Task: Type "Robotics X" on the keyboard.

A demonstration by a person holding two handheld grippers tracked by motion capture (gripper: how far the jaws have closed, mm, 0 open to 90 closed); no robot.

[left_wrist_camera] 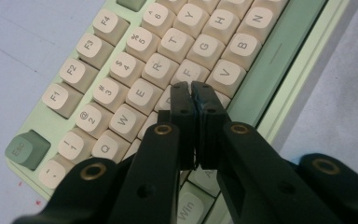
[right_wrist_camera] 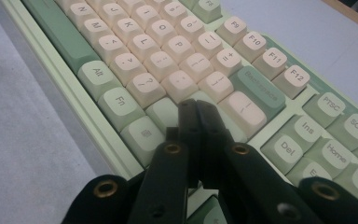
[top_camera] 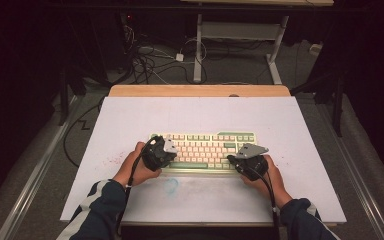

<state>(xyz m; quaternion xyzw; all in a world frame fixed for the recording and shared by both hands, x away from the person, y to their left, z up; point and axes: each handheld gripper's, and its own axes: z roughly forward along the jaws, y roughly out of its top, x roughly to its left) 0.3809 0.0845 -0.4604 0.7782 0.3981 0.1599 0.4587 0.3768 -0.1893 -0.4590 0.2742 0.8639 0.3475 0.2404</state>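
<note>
Right now we see a green-and-cream keyboard [top_camera: 203,150] lying square on the white board [top_camera: 130,120] that covers the table, a little nearer than the board's middle. Bare board spreads wide on the far side up to the wooden table edge [top_camera: 200,90], and there are broad margins to the left and right of the keyboard. On the near side a narrower strip of board lies between the keyboard's front edge and the person, with a faint blue smudge [top_camera: 171,185] on it.

Our left gripper [left_wrist_camera: 191,88] sits over the keyboard's left end, and our right gripper [right_wrist_camera: 196,106] over its right end; they are well apart, with most of the key field open between them. Both forearms come in from the near edge in dark sleeves with pale stripes, hands wrapped round the gripper bodies.

In the left gripper view the two black jaws stand pressed together with nothing between them, tips low over the letter keys near D and C, just beside the green space bar [left_wrist_camera: 279,56]. In the right gripper view the jaws are likewise closed and empty, tips hanging over the keys just near of the Backspace key [right_wrist_camera: 261,88], close to the keyboard's right block. Whether either tip touches a key we cannot tell.
</note>
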